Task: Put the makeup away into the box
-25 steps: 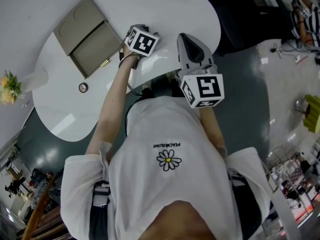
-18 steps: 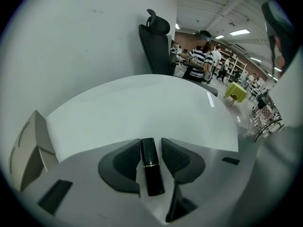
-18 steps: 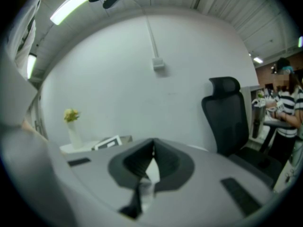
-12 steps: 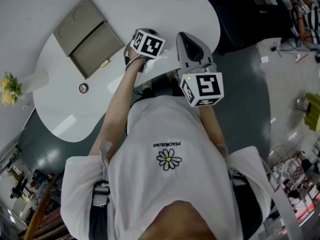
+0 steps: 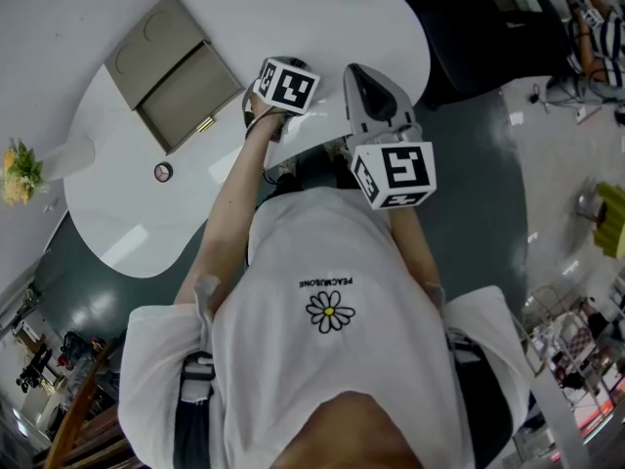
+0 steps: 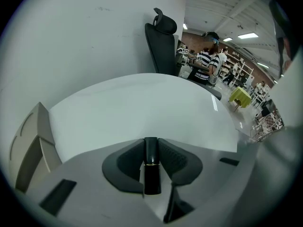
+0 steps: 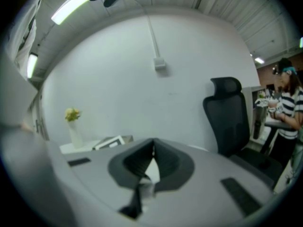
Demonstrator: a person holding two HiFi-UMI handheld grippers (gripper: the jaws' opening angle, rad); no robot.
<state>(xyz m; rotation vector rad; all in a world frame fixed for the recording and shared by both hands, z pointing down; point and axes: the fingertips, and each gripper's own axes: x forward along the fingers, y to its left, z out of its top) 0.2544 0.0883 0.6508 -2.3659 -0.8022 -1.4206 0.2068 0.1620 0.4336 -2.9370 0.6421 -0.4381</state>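
Black lipstick tube (image 6: 152,174) | left tongs (image 6: 151,143) just closing, clamping it | right tongs (image 7: 152,148) clenched, empty | shirt (image 5: 327,262) reads PEACEMINUSONE

**Item 1.** Your white short-sleeved cotton T-shirt (image 5: 332,379): one line of small black capitals (image 5: 327,282) across the chest. It appears upside down in your head view and reads PEACEMINUSONE. It sits right beside a printed white-petalled, yellow-centred daisy (image 5: 330,312).

**Item 2.** White cube (image 5: 287,85) on your left gripper (image 6: 151,148) and white cube (image 5: 395,175) on your right gripper (image 7: 152,149): black square marker patterns only, which don't read as letters or numbers.
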